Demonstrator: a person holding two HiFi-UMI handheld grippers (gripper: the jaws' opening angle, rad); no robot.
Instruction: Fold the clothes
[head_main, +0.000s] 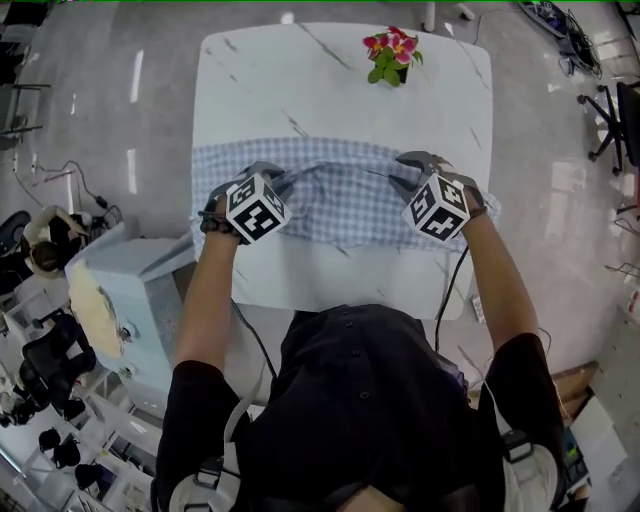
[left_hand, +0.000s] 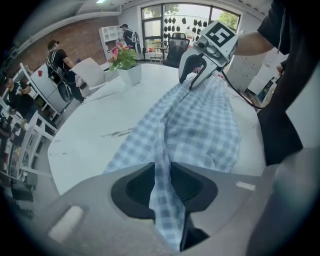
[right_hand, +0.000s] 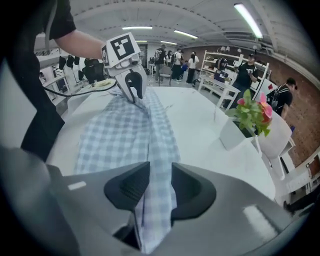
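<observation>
Cloth (head_main: 345, 195), checked: spread across a white table (head_main: 300, 80) at frame centre, ridged along its upper edge.
Left gripper (head_main: 272, 180): jaws narrowly apart, a cloth fold between them.
Right gripper (head_main: 405, 178): the same.
Flowers (head_main: 392, 52): top right.

The far half of the white marble-veined table (head_main: 260, 80) is bare, except for a small white pot of pink flowers (head_main: 392, 52) near its far right corner. A blue-and-white checked cloth (head_main: 345, 200) spans the middle from edge to edge, with the left gripper (head_main: 278, 180) and right gripper (head_main: 405, 178) standing on it and open room between them. A bare strip runs along the near edge.
</observation>
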